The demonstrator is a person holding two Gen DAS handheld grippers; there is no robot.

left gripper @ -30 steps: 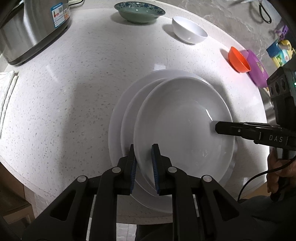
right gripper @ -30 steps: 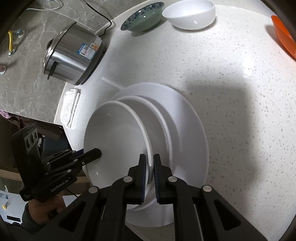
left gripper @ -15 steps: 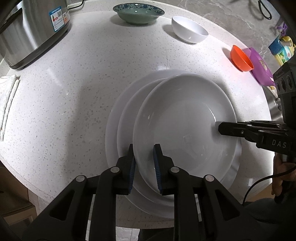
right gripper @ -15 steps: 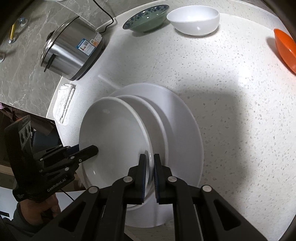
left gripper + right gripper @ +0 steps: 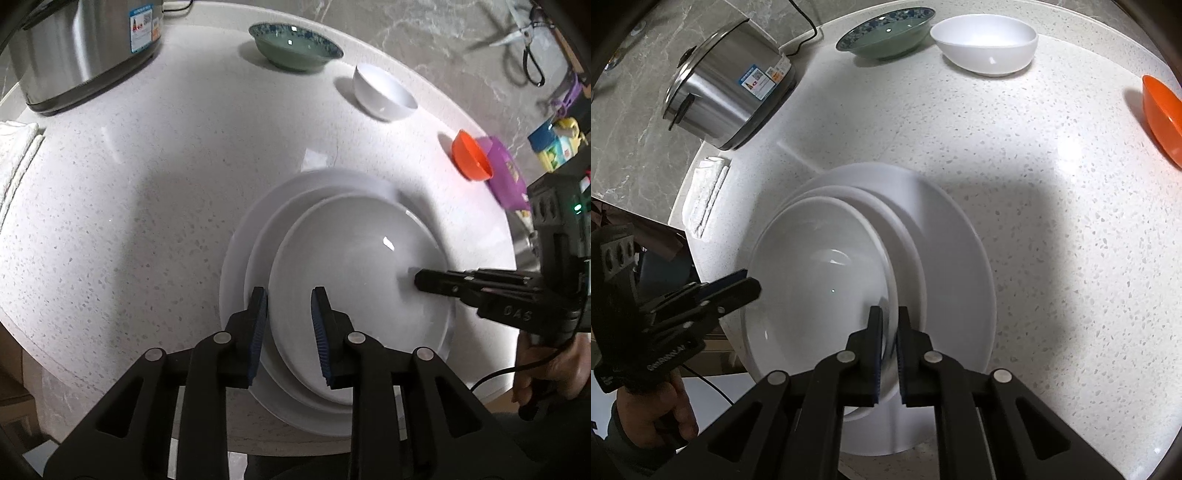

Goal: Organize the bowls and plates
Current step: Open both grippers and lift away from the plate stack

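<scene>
Left-wrist view, read left to right. Rice cooker (image 5: 85,48) at 10 o'clock on the round speckled table (image 5: 147,184). Green bowl (image 5: 295,46) at 12, white bowl (image 5: 384,92) at 1, orange bowl (image 5: 471,157) at 2 with a purple item just behind it.

Plate stack at centre: large plate (image 5: 236,258) at the bottom, a middle plate (image 5: 269,243) on it, top plate (image 5: 354,280) shifted toward 3 o'clock, not centred.

Left gripper (image 5: 290,325) at 6 o'clock: jaws opening, straddling the near rim of the top plate; blue pads look clear of the rim, a gap on each side. Right gripper (image 5: 888,345), entering from 3 o'clock in this view, is pinched narrow on the opposite rim of the top plate (image 5: 820,280), seen plainly in its own camera.

Step in hand, as judged: setting the top plate onto the stack, left side letting go first.

Next move calls for: right jaws to part, then both grippers to back off along the rim line without dragging the plate. The off-centre plate may want a nudge toward 9 o'clock. Bowls are not yet gathered.
</scene>
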